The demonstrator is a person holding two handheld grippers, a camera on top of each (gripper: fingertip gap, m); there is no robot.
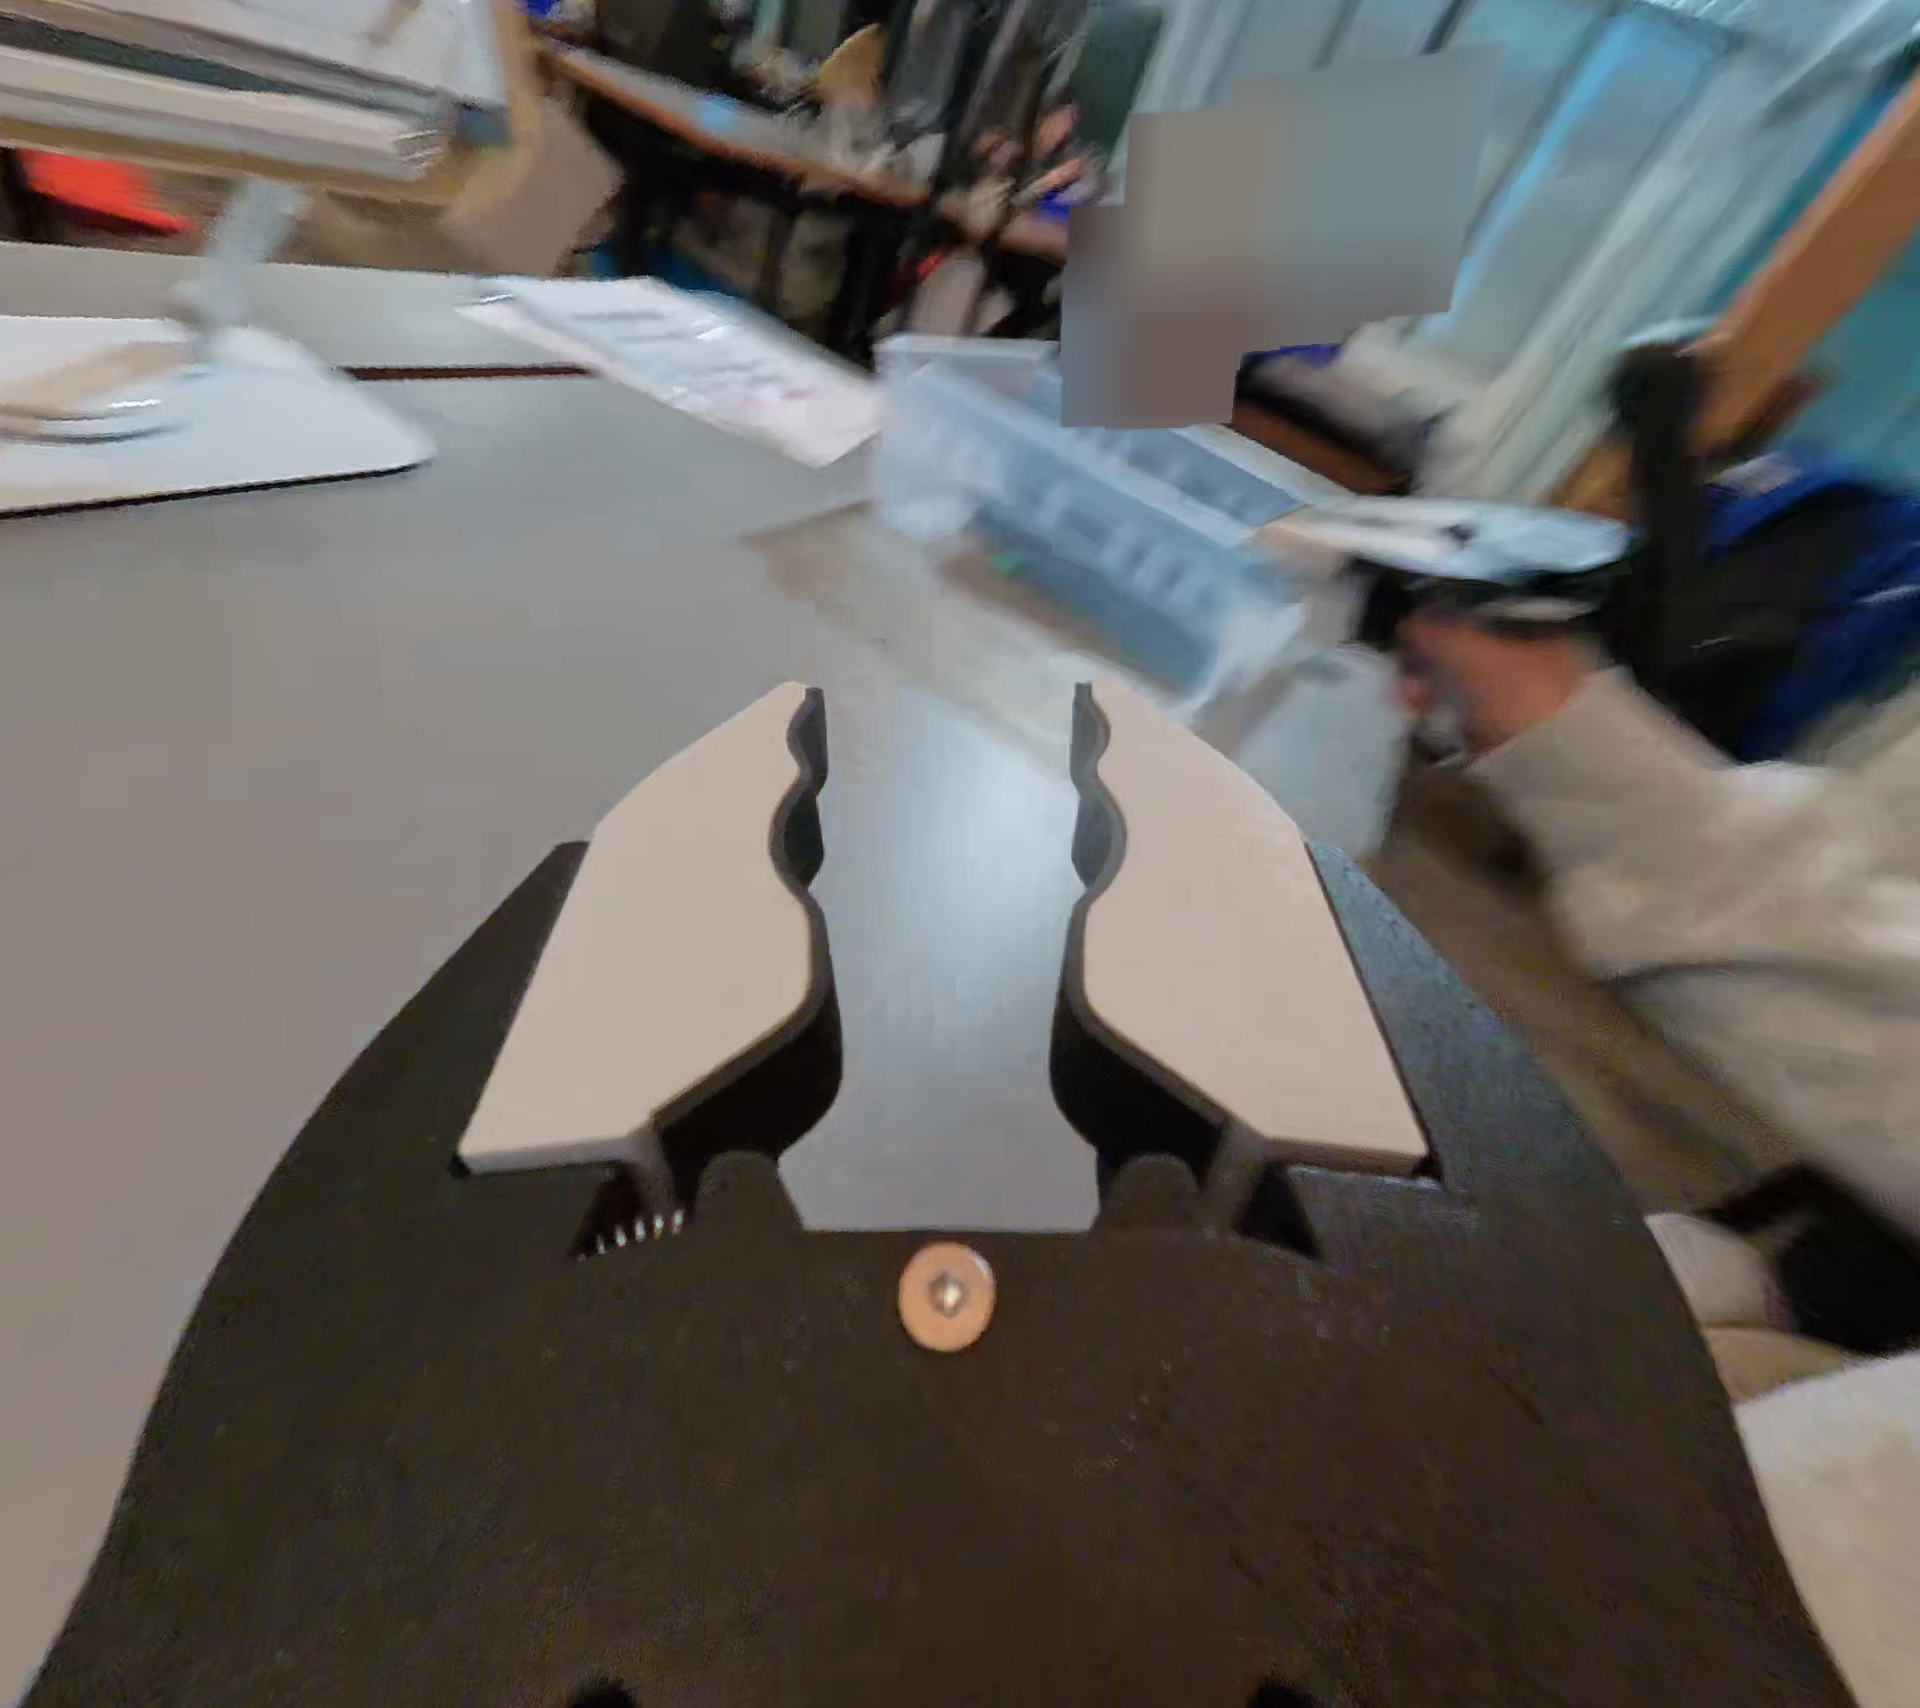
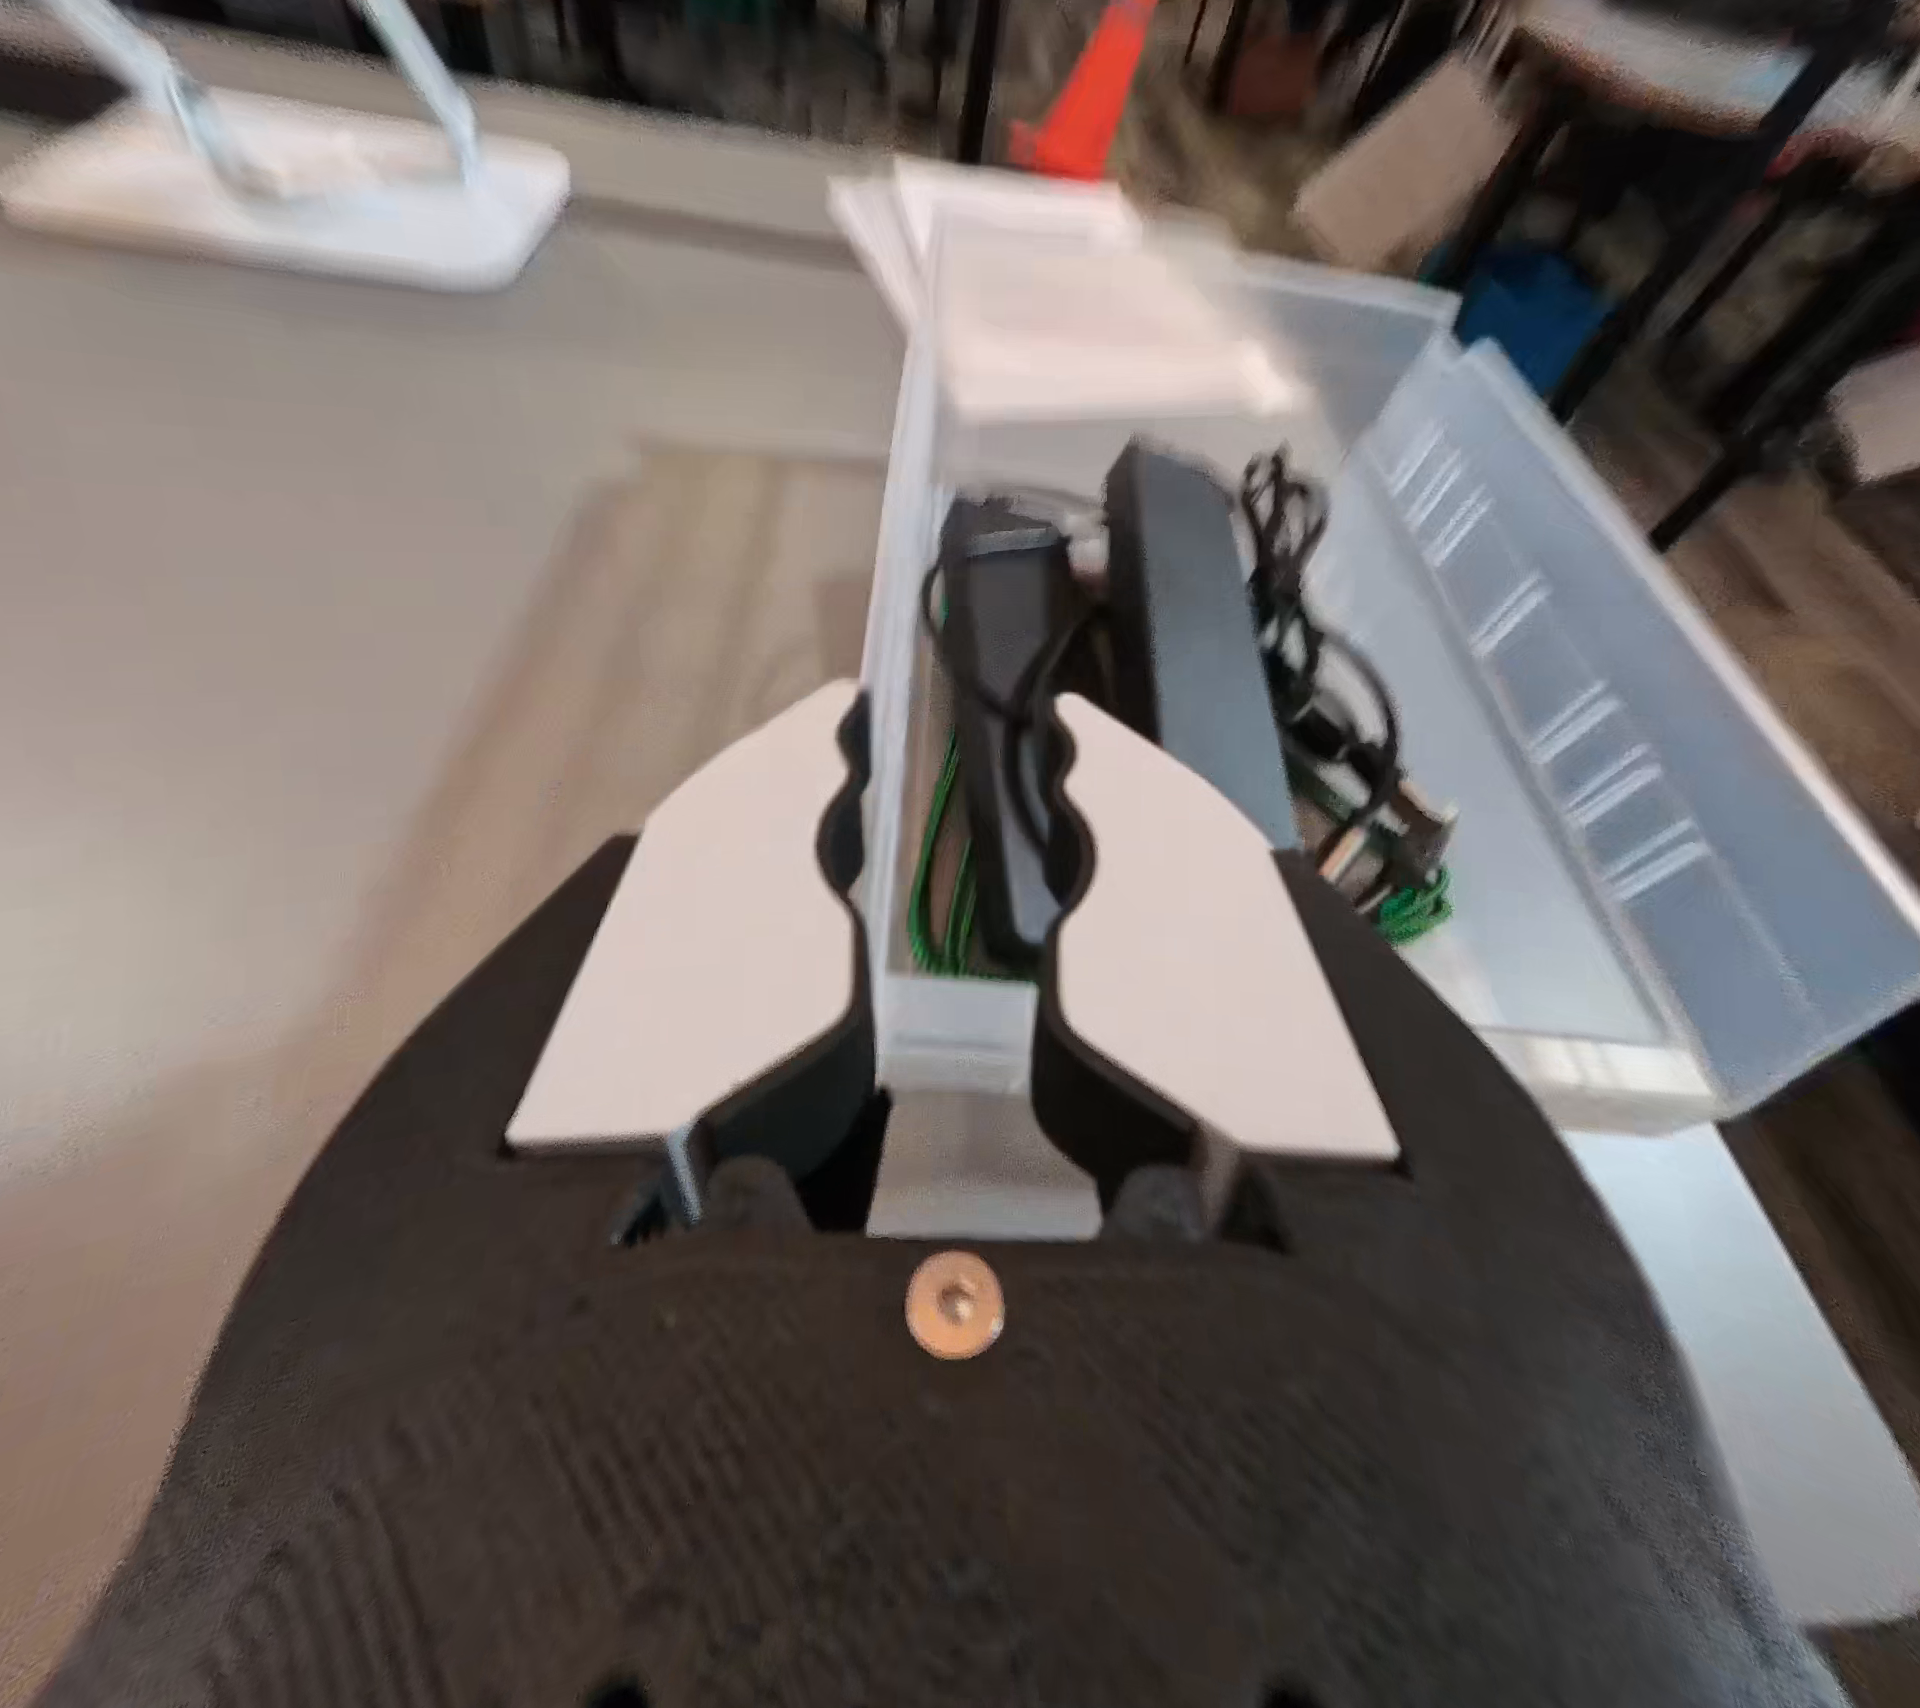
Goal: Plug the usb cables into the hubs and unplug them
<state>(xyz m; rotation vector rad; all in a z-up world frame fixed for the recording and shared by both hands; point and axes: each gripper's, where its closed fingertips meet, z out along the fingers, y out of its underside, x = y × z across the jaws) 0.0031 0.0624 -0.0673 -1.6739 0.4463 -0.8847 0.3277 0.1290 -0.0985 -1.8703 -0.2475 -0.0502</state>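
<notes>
My right gripper [image 2: 954, 713] straddles the clear bin's [image 2: 1538, 785] wall, parted; USB hubs [image 2: 1184, 609] at twelve o'clock; my left gripper [image 1: 948, 702] gapes empty.

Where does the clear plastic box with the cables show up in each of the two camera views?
Left wrist view: the clear plastic box is right of centre, blurred, at the table's far edge.
Right wrist view: it fills the centre and right, lid open; its near wall sits between the right hand-held gripper's fingers.
Shared landmark: the white stand base, upper left.
</notes>
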